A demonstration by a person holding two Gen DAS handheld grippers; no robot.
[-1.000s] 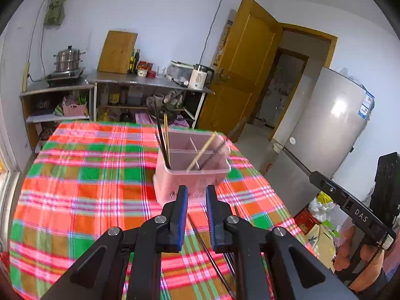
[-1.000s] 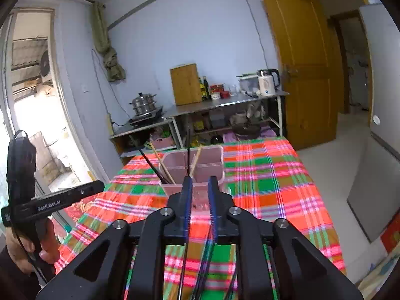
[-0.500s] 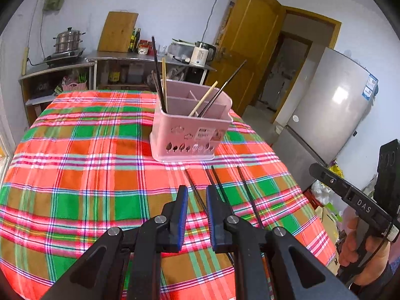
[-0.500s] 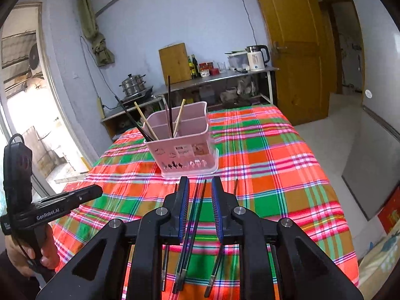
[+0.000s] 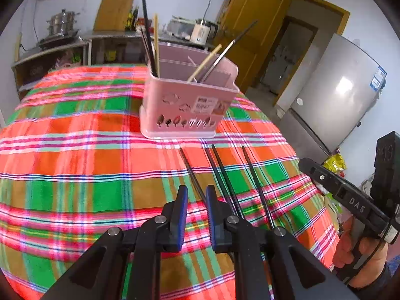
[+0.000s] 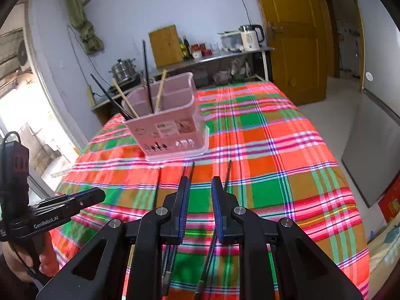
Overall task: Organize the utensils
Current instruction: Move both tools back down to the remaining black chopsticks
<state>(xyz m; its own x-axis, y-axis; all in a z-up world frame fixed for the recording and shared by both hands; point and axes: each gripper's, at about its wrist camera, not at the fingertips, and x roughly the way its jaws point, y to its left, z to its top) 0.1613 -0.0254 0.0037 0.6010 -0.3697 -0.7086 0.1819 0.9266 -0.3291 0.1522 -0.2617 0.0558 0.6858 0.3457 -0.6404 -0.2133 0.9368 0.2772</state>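
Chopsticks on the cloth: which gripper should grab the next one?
Left, probably. The left gripper is open with the leftmost loose chopstick running straight into its gap. The right gripper is open too, but the chopsticks near it lie just outside its fingers. Close call.

Black tool (image 5: 196, 215), blue pads (image 5: 181, 215), silver screws.

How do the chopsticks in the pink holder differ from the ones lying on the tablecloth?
The chopsticks in the pink holder stand leaning, while the chopsticks on the tablecloth lie flat in front of it. The holder's mix dark and pale wooden sticks; those on the cloth all look dark. Both are long and thin.
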